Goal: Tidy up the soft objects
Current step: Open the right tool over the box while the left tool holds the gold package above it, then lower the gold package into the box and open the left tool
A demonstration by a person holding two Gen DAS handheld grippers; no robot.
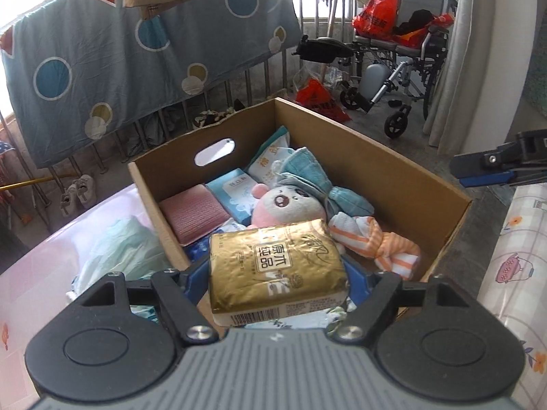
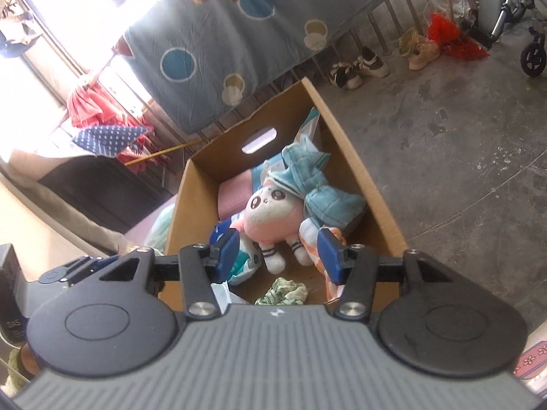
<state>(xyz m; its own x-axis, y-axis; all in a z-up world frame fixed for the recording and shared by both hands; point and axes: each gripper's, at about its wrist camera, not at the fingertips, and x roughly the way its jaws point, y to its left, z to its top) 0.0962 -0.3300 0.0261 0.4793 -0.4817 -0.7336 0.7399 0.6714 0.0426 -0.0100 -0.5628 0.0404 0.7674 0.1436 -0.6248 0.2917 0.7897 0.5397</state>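
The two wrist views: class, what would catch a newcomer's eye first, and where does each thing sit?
First, the gold tissue pack, held between the left gripper's fingers over the near end of the cardboard box. Next, the pink plush doll lying in the middle of the box among knotted towels, with the right gripper open just above it. Behind, a spotted blue quilt hangs over a railing.

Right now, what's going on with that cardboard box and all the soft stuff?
A person with a gripper in each hand is packing soft things into the cardboard box. The left gripper holds a gold tissue pack over the box's near end. The right gripper hovers open and empty above the pink plush doll. A blue towel, a striped cloth and a green scrunchie already lie inside.
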